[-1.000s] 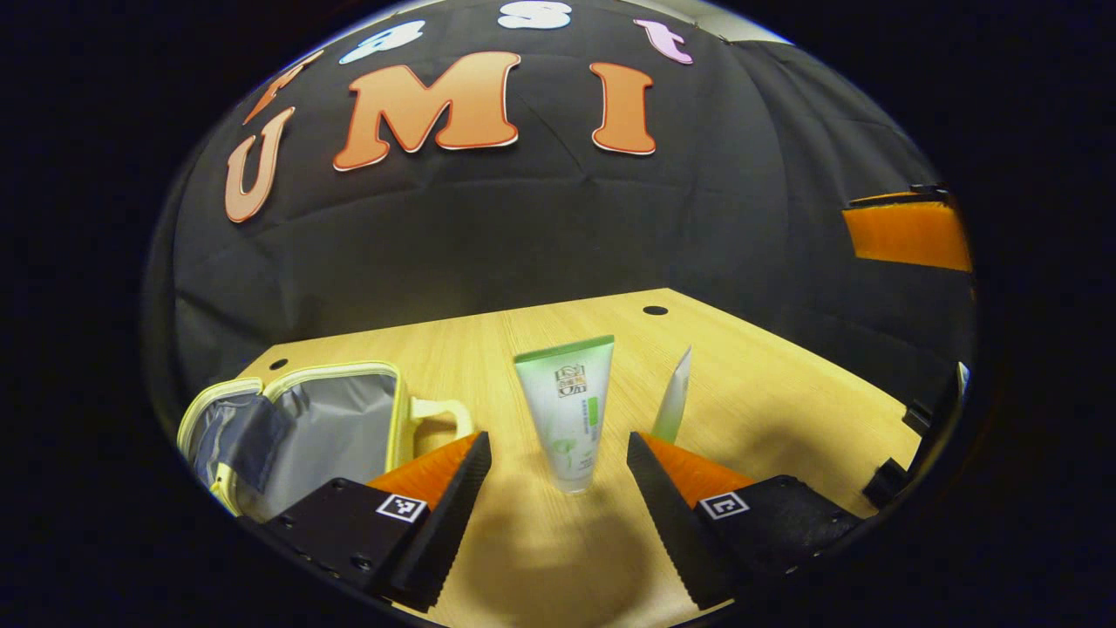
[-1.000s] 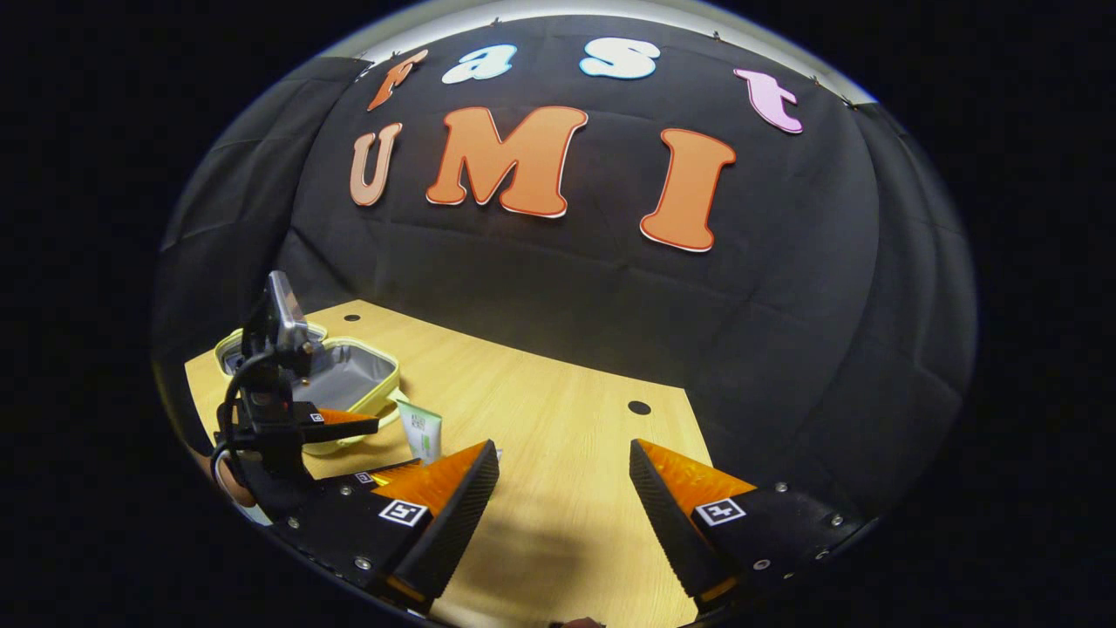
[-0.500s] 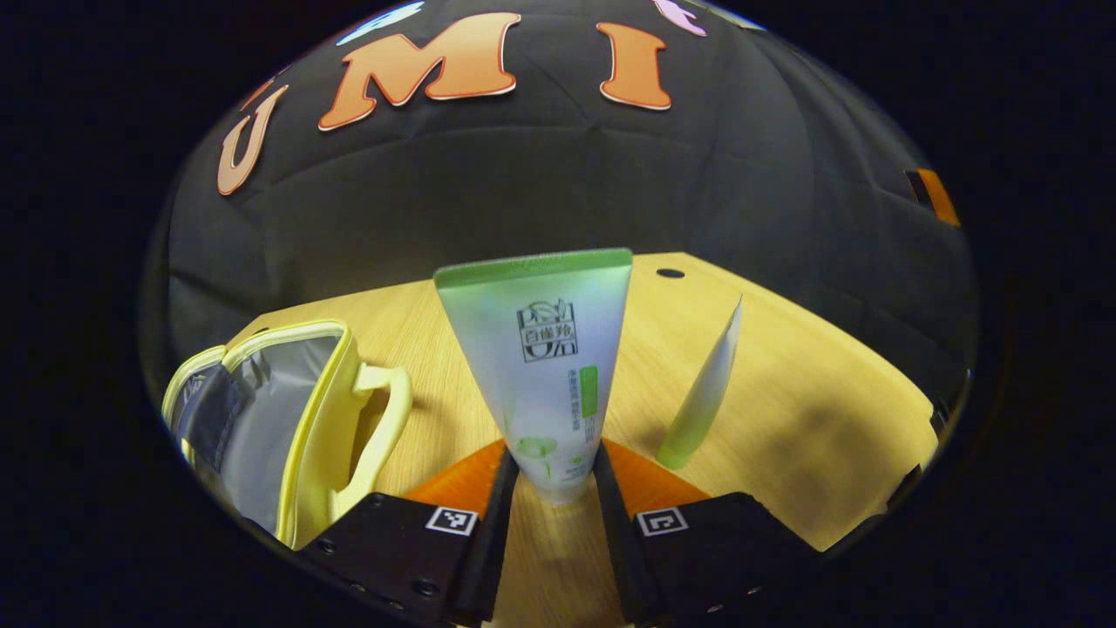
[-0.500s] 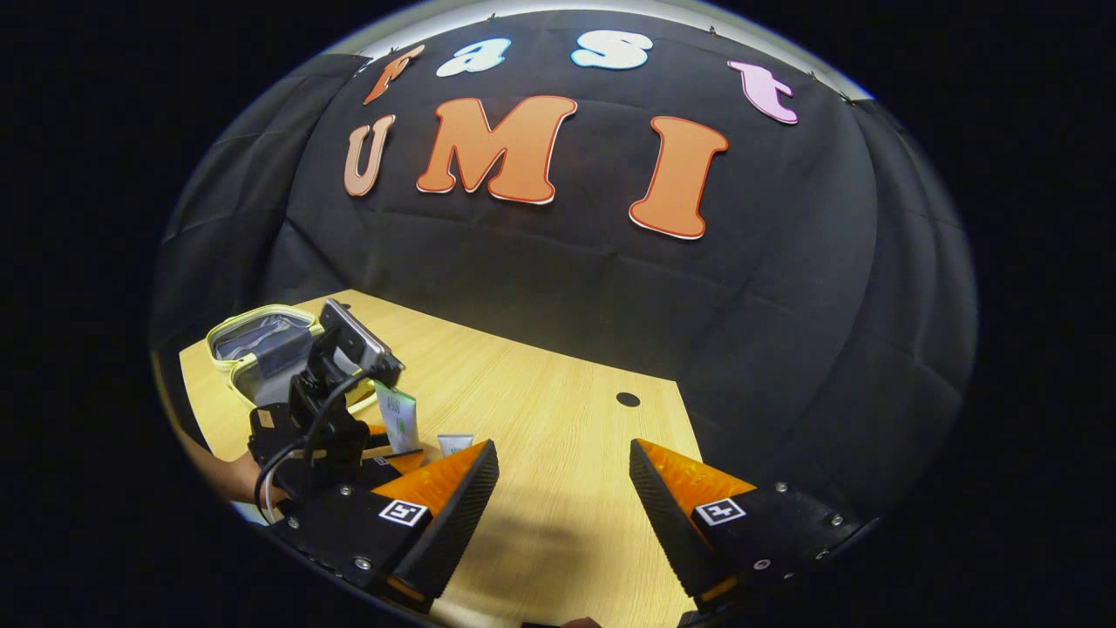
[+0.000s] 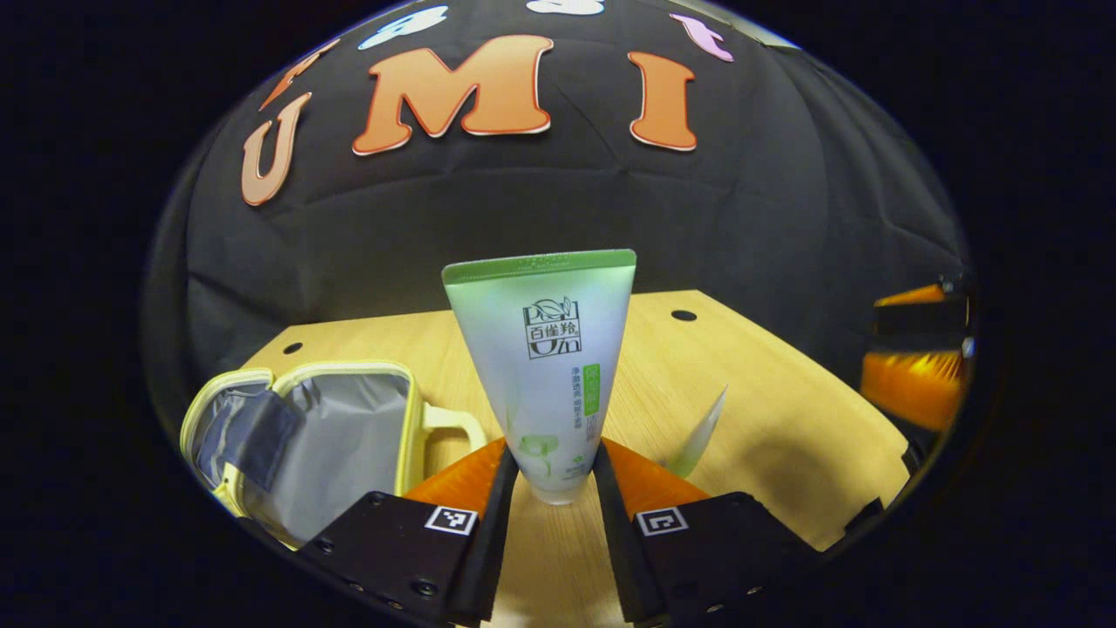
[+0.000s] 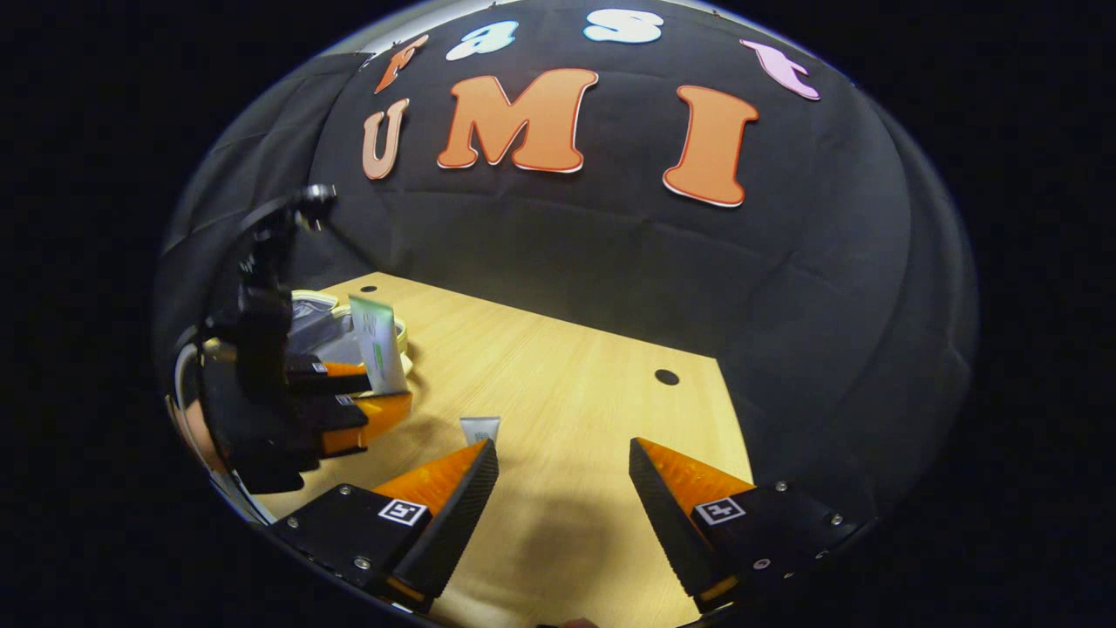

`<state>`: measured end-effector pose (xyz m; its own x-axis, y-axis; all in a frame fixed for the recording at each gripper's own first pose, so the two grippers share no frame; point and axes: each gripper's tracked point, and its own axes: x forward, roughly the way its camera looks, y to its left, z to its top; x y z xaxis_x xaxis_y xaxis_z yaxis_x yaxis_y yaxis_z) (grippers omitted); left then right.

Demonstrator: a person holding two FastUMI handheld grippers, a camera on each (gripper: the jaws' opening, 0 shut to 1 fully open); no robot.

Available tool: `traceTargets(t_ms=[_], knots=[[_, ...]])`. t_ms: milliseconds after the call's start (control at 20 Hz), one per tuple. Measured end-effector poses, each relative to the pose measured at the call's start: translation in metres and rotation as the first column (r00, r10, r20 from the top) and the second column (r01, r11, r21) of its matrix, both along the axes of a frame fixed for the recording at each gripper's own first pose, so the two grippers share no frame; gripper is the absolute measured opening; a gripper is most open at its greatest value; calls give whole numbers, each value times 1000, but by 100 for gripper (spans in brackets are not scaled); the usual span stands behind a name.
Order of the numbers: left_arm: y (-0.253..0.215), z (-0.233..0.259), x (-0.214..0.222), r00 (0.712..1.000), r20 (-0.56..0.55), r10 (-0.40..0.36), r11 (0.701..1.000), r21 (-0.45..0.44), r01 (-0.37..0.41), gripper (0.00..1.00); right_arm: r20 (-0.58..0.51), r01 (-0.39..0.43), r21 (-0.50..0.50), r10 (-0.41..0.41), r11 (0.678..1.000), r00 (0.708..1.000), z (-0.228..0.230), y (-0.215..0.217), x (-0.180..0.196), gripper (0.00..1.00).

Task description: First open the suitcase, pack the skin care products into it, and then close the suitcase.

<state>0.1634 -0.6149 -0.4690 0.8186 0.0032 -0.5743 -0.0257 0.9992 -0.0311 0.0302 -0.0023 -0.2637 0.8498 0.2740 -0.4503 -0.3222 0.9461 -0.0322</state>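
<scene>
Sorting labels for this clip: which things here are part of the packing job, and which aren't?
Job: open suitcase; green-topped tube pinched in the left gripper; second tube on the table; right gripper, open.
Not part: table; booth wall.

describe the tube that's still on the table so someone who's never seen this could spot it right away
Start at the wooden table and find the open yellow-trimmed suitcase at one end. Beside it the left gripper holds a big tube upright, clear of the table. The tube you want is the smaller tube, pale with a green base, standing alone on the wood just past the right gripper, touched by nothing.
</scene>
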Motion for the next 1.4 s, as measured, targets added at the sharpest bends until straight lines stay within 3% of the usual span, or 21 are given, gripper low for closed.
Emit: traceTargets(t_ms=[250,400,650,850,1000,1050,1100,1400], knots=[[49,56,-18,996,28,88,995,53,-89,52,-84,-76,29,78,997,993,-46,36,12,97],[77,72,-40,986,7,166,983,82,-166,52,-168,-152,39,156,988,973,-82,62,16,96],[120,97,-85,965,-9,262,953,159,-257,52,-214,-181,54,188,982,958,-110,81,28,93],[147,105,-103,951,-18,308,935,191,-299,52,-275,-164,54,172,985,946,-131,91,33,76],[164,106,-111,944,-30,327,928,196,-315,51,-289,-145,59,156,988,945,-137,96,36,50],[169,104,-111,944,-30,328,929,193,-316,51,-292,-145,69,159,987,943,-140,100,38,47],[174,103,-111,945,-32,324,930,191,-313,53,-297,-145,80,162,986,941,-132,101,33,36],[210,69,-104,957,-99,272,959,115,-260,52,-255,-125,127,154,984,955,-81,129,22,35]])
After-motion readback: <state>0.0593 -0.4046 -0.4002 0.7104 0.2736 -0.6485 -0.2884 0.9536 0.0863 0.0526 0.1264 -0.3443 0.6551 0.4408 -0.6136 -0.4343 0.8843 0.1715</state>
